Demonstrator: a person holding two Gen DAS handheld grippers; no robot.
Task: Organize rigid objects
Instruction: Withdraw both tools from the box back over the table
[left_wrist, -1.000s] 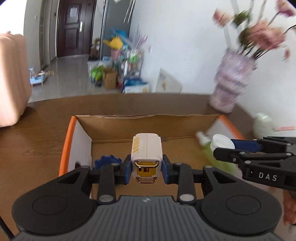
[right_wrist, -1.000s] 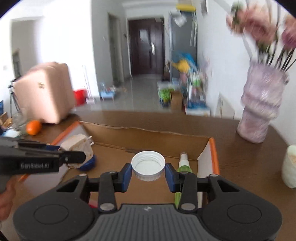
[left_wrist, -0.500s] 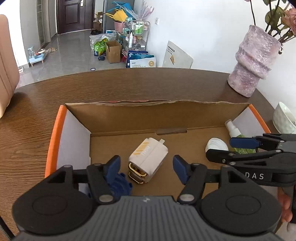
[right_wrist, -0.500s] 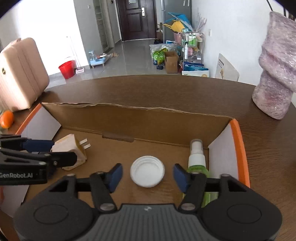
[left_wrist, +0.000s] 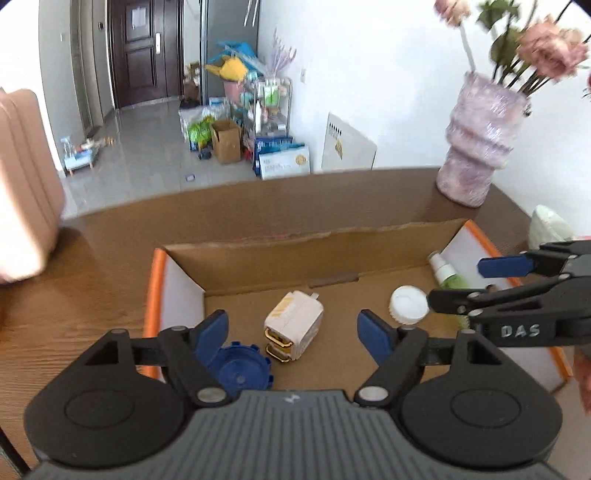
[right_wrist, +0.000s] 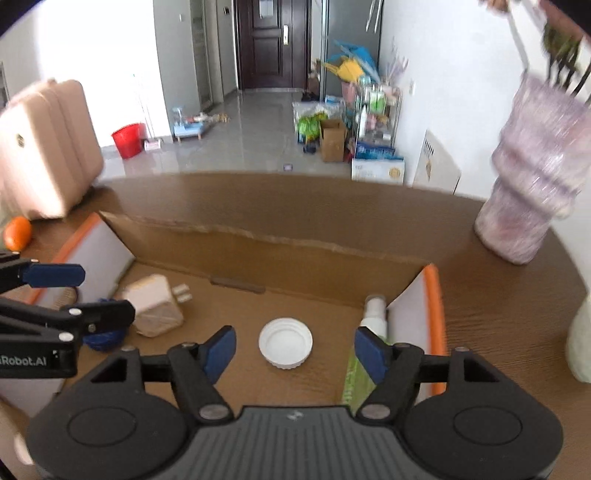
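An open cardboard box with orange-edged flaps sits on the wooden table. Inside lie a white charger plug, a blue toothed cap, a white bottle cap and a green spray bottle. My left gripper is open and empty, above the charger. My right gripper is open and empty, above the white cap, with the spray bottle by its right finger. The charger also shows at the box's left in the right wrist view.
A lilac vase with flowers stands at the table's back right. A white bowl sits right of the box. An orange lies on the table at the left. A pink suitcase stands beyond the table.
Both grippers opened and let go: the charger and the white cap now lie on the box floor. Both grippers have since drawn back and up a little.
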